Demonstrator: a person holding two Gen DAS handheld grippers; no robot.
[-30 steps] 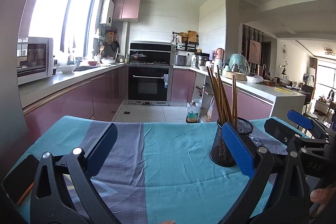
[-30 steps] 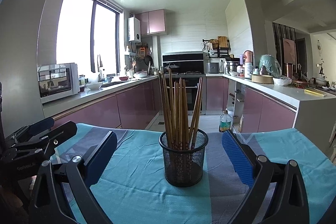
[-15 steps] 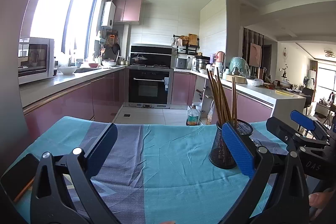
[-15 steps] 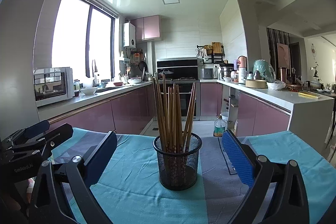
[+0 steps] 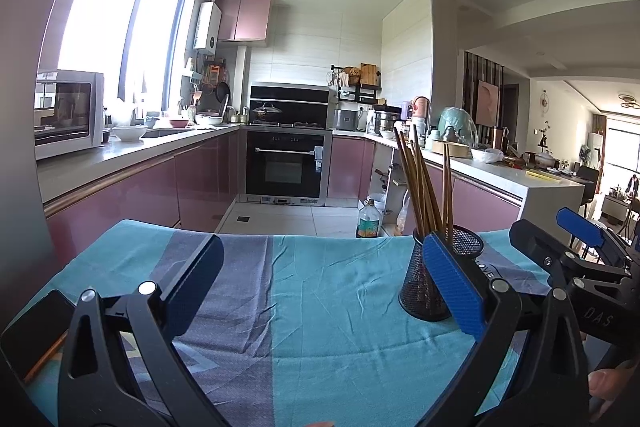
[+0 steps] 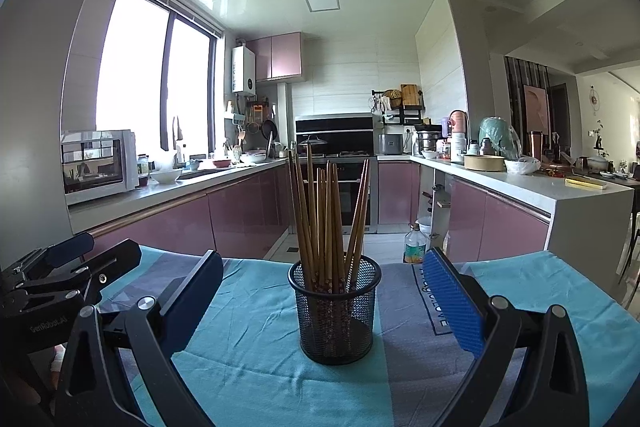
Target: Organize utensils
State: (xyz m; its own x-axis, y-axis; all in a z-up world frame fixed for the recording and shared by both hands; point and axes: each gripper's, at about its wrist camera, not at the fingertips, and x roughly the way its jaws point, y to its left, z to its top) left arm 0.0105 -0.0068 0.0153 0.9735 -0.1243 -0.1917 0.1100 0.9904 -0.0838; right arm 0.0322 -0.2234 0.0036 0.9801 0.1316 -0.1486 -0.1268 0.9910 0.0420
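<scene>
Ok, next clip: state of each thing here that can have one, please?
left gripper: open, holding nothing
right gripper: open, mesh holder between its fingers, apart
mesh holder: upright on the cloth
chopsticks: standing in holder, splayed
oven: door shut
tablecloth: spread, wrinkled

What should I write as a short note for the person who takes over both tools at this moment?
Left tool: open, holding nothing, above the blue tablecloth.
Right tool: open, holding nothing, facing the mesh holder, which stands between its fingers without touching them.
Chopsticks: all standing upright in the mesh holder.
Done: the chopsticks in view are collected in the holder.
Left: possibly one thin stick at the near left edge beside a dark flat object; too unclear to name. Check it.
</scene>
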